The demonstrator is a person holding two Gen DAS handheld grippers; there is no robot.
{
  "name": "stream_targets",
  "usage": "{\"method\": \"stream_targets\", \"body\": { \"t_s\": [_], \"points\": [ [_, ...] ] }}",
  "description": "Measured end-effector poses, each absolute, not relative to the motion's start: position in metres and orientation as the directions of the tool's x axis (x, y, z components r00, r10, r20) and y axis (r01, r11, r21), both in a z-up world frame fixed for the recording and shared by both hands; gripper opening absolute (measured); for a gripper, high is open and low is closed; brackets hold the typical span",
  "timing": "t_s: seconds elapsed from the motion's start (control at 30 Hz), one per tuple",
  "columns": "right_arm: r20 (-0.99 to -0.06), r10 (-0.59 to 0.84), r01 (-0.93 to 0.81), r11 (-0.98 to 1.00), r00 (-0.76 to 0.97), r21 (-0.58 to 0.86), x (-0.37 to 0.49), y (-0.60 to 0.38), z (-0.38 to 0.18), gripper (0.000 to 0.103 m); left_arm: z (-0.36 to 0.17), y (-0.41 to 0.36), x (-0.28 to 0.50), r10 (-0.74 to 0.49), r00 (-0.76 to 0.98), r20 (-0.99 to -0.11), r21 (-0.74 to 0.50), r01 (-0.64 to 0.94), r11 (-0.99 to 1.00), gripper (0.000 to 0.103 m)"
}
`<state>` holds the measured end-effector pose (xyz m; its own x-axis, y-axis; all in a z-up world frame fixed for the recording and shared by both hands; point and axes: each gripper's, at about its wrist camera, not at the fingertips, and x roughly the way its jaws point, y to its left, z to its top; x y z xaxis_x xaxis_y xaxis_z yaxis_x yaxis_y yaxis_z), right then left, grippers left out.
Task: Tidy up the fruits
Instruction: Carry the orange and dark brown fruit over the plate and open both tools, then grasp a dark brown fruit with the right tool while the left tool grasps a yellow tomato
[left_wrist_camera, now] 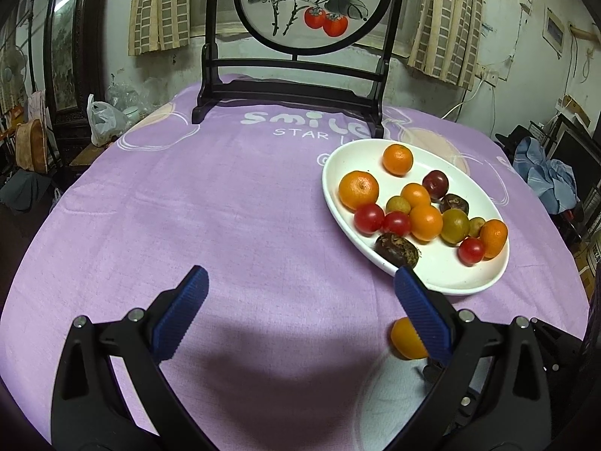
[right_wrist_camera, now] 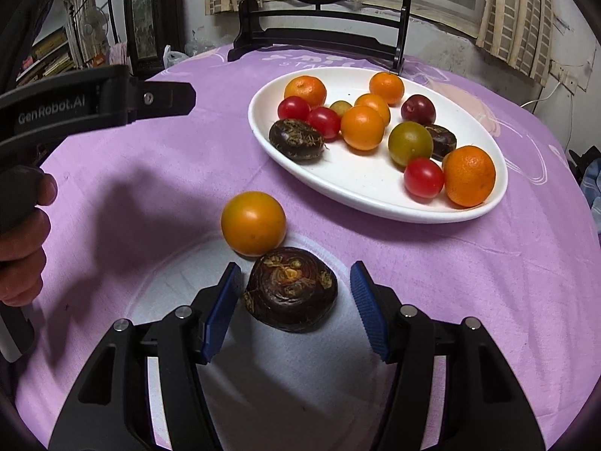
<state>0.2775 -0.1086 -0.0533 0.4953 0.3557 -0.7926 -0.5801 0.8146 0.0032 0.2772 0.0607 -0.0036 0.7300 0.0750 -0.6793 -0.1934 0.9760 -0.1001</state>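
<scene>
Right hand-held gripper [right_wrist_camera: 295, 300]: open, pads not yet touching.
Chestnut [right_wrist_camera: 291, 289]: between its jaws, on desk [right_wrist_camera: 150, 188].
Left hand-held gripper [left_wrist_camera: 300, 308]: open, empty.
Advice: centre, close gently, lift to plate [right_wrist_camera: 357, 191] ahead.

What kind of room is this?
Probably a lived-in home: a table under a purple cloth, a painted screen by curtained windows, and a plate of fruit.

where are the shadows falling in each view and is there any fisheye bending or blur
Left wrist view: a broad soft shadow darkens the purple tablecloth between the open fingers; the table edge curves strongly and the corners vignette black. Right wrist view: the other hand-held gripper's shadow lies left of the orange fruit; the white plate stays sharp, no motion blur.
</scene>
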Motion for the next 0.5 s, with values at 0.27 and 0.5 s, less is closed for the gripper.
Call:
{"method": "stream_targets", "body": {
  "t_s": [0.27, 0.5],
  "points": [
    [-0.799, 0.332, -0.58, 0.814, 0.502, -0.026, 0.2771, -0.1058, -0.0568, 0.057, -0.0045, 0.0588, 0.2783, 0.077, 0.727, -0.682, -0.09, -0.188, 0.978, 0.101],
    [-0.799, 0.348, -0.59, 0.808, 0.491, -0.01, 0.2768, -0.1056, -0.0567, 0.048, -0.005, 0.0585, 0.2785, 0.08, 0.726, -0.683, -0.085, -0.187, 0.979, 0.101]
  ]
}}
